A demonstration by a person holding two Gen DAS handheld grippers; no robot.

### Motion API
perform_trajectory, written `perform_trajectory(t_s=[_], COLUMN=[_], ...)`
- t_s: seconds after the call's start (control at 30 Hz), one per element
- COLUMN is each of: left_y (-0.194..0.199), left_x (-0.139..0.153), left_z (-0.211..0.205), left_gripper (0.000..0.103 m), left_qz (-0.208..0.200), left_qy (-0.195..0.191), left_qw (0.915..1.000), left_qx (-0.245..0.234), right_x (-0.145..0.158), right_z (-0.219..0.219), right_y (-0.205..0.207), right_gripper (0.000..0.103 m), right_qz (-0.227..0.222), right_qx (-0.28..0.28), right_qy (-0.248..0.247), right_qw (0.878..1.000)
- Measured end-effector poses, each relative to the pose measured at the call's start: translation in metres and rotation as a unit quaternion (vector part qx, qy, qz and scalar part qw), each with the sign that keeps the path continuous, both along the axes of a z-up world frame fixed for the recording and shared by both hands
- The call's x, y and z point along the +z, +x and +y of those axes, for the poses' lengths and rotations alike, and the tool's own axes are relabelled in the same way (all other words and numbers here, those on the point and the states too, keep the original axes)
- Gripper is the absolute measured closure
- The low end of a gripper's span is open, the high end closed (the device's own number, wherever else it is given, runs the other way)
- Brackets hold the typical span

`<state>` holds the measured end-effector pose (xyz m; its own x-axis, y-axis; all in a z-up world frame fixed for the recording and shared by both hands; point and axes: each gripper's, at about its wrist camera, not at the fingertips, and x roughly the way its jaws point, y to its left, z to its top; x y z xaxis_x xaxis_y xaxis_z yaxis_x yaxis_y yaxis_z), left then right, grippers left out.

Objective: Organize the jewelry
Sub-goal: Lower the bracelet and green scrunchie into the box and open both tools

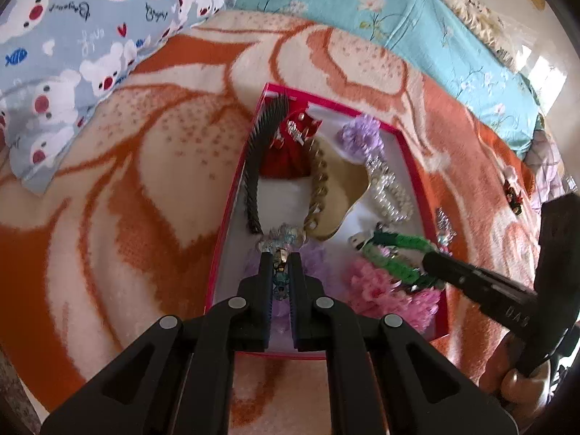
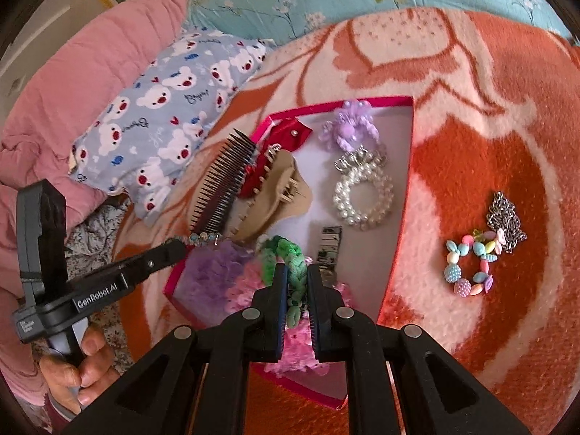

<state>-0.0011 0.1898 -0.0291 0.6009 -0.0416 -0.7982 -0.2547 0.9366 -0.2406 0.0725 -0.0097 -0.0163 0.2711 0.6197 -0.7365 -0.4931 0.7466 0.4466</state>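
1. Bed under an orange-and-cream blanket [image 2: 471, 83], bear-print pillow [image 2: 163, 116] at its far left, teal floral sheet beyond.
2. Pink-rimmed box [image 2: 404, 195] mid-blanket, already holding comb [image 2: 221, 177], beige clip [image 2: 275, 192], pearl bracelet [image 2: 362, 192], purple flower tie [image 2: 348, 127], red bow [image 2: 290, 132], purple and pink scrunchies at the near end.
3. Left claw [image 1: 280, 257] pressed together, pinching a blue beaded bracelet [image 1: 281, 241] over the box's near-left corner, beside the comb's end.
4. Right claw [image 2: 297, 272] pressed together on a green braided tie [image 2: 290, 253], over the near end above the pink scrunchie [image 2: 293, 355].
5. Still out on the blanket, right of the box: pastel bead bracelet [image 2: 467, 264] and a silver chain [image 2: 505, 221], touching each other.
6. Step in hand, by judgement: lowering both pieces into the box.
7. Next move calls for settling each piece onto free white floor rather than atop the scrunchies, spreading both claws, lifting clear without snagging the braid or beads, then reaching right for the two pieces outside.
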Motion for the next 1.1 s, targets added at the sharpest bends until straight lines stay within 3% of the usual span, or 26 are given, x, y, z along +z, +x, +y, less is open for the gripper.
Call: perform_trajectory(t_s=[0.47, 0.6, 0.77, 1.1], left_y=[0.002, 0.002, 0.003, 0.0], left_x=[-0.01, -0.011, -0.012, -0.012], left_z=[-0.004, -0.004, -0.005, -0.005], left_gripper=[0.097, 0.097, 0.097, 0.075], left_qz=[0.013, 0.015, 0.017, 0.021], left_qy=[0.006, 0.008, 0.011, 0.016], left_qw=[0.9998, 0.9998, 0.9997, 0.9996], left_qx=[-0.011, -0.009, -0.011, -0.005], right_x=[-0.01, -0.011, -0.012, -0.01], right_z=[0.004, 0.002, 0.001, 0.0], right_y=[0.005, 0.006, 0.005, 0.003], right_gripper=[0.088, 0.079, 0.077, 0.064], right_qz=[0.007, 0.011, 0.011, 0.004], right_qx=[-0.005, -0.008, -0.01, -0.008], right_qy=[-0.01, -0.011, -0.012, -0.016], right_qw=[1.0, 1.0, 1.0, 1.0])
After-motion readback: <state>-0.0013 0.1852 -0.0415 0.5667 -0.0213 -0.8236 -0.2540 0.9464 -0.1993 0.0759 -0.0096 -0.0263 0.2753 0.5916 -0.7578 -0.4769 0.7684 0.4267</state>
